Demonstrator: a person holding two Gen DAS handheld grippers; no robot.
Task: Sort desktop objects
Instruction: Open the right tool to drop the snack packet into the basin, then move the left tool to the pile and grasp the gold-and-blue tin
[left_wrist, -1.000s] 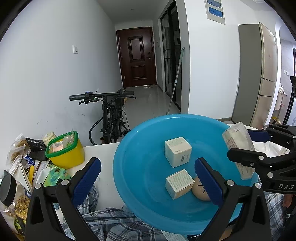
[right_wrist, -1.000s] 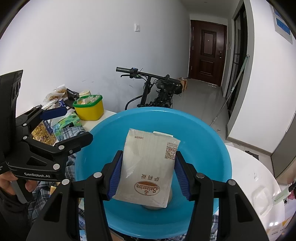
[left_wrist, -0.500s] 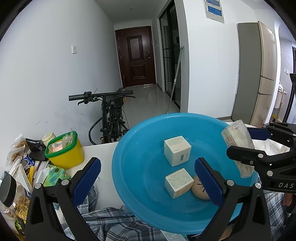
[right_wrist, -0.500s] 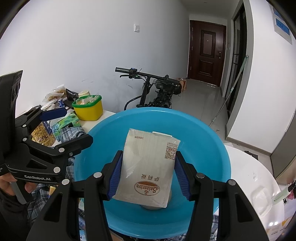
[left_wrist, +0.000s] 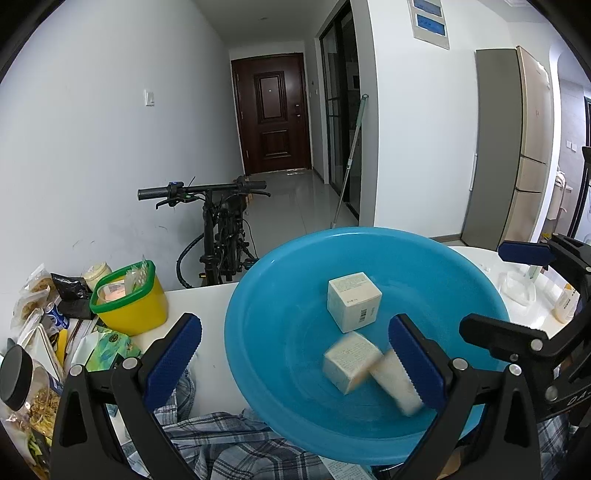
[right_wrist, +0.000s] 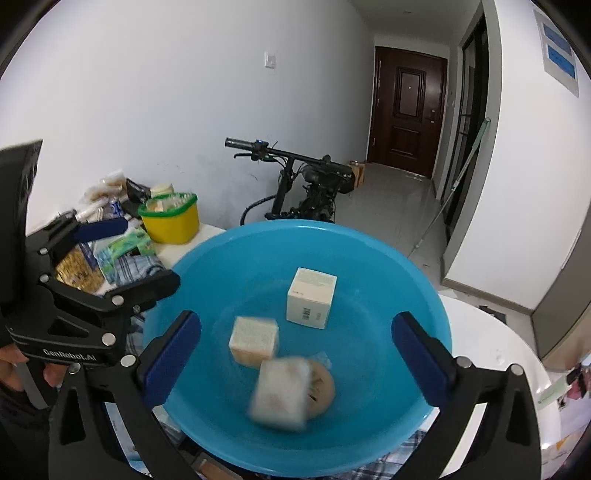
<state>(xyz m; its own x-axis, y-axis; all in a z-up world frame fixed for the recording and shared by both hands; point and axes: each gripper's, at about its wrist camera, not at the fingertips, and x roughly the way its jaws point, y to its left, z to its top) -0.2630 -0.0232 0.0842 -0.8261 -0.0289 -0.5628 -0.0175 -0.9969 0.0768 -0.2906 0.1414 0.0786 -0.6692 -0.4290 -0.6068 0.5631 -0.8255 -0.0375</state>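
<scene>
Basin (right_wrist: 424, 295), blue plastic, fills the lower centre of both wrist views and rests on a white table (left_wrist: 207, 299), partly over a plaid cloth (left_wrist: 221, 454). Inside it, in the right wrist view: one pale carton (right_wrist: 311, 298) stands upright toward the upper middle of the bowl; a second pale carton (right_wrist: 254, 339) lies lower left of it, motion-blurred; a pale packet (right_wrist: 282, 393) sits at the bottom centre, heavily blurred, overlapping a round tan item (right_wrist: 323, 384) beneath it. Whether the packet has come to rest cannot be told.

Right gripper (right_wrist: 295, 356): jaws spread wide, nothing between them, blue pads on either side of the basin contents. Left gripper (left_wrist: 295, 354): jaws likewise wide and empty, framing the basin's near-left portion in the left wrist view; the same gripper appears at the left edge of the right wrist view with the operator's hand (right_wrist: 14, 369) on its handle.

Surroundings: a black bicycle (left_wrist: 218, 236) stands against the wall behind the table, centre left of the left wrist view. A yellow tub (left_wrist: 129, 302) with a green rim sits on the table at left. Snack packets (left_wrist: 33, 295) are heaped at the far left edge, and a green patterned packet (left_wrist: 109, 345) lies just below the tub.
</scene>
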